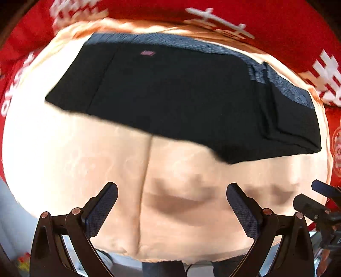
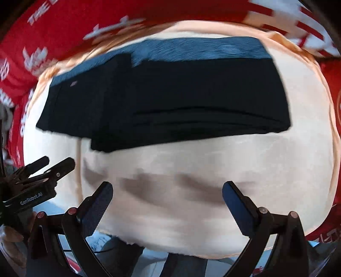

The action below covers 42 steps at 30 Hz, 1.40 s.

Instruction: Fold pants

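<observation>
Pants: folded, flat on my cream cloth. Left gripper, right gripper: fingers wide, empty.

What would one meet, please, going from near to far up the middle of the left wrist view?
Left gripper, open → cream cloth → folded black pants → red banner.

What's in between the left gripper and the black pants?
Only bare cream cloth with a crease and some wrinkles. The left wrist view shows it: the left gripper is open and apart from the folded pants.
</observation>
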Available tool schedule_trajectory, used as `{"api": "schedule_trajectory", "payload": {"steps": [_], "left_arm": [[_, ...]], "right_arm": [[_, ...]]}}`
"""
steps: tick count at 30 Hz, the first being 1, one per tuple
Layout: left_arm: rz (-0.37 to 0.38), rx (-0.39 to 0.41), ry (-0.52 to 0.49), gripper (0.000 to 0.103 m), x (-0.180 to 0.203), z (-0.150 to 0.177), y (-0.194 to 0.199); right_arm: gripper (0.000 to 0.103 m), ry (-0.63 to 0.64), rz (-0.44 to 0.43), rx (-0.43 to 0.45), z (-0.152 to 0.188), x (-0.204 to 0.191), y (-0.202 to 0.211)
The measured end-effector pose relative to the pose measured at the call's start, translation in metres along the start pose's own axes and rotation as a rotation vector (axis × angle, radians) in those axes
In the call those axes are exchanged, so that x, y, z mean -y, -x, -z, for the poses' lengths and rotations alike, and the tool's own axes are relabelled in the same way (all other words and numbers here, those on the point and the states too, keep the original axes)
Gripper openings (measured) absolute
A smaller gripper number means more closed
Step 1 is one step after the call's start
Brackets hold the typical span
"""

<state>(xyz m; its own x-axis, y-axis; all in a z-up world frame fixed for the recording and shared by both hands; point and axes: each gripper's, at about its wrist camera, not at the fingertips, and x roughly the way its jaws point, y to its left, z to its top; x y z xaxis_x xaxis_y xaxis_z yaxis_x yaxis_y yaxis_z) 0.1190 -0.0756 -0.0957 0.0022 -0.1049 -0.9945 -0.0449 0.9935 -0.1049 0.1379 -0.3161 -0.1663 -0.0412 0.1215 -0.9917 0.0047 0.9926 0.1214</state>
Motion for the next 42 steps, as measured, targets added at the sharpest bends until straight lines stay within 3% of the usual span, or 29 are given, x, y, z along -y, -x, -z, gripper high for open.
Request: {"api": "schedule_trajectory", "payload": {"steps": [11,17,27,32,35,42], "left_arm": [[0.049,-0.011,0.181,0.102,-0.073,0.027,-0.003],[0.040,0.014,0.216,0.102,-0.093,0.028,0.003],[0.051,0.020,0.214,0.102,-0.107,0.004,-0.004],[0.003,0.044,0.198,0.102,-0.114,-0.007,0.000],[0.024,0.041,0.214,0.102,-0.121,-0.012,0.001],[0.009,0.035,0.231,0.102,-0.134,-0.012,0.003]], "right_arm": [[0.102,0.166,0.052,-0.049,-0.011,-0.078,-0.008],[0.102,0.224,0.067,-0.060,-0.021,-0.104,-0.012],[0.102,0.221,0.073,-0.081,-0.030,-0.109,-0.023],[0.102,0.174,0.032,-0.068,-0.031,-0.107,-0.022],[0.102,0.167,0.025,-0.063,-0.028,-0.107,-0.023],[0.102,0.134,0.010,-0.056,-0.027,-0.100,-0.020]]}}
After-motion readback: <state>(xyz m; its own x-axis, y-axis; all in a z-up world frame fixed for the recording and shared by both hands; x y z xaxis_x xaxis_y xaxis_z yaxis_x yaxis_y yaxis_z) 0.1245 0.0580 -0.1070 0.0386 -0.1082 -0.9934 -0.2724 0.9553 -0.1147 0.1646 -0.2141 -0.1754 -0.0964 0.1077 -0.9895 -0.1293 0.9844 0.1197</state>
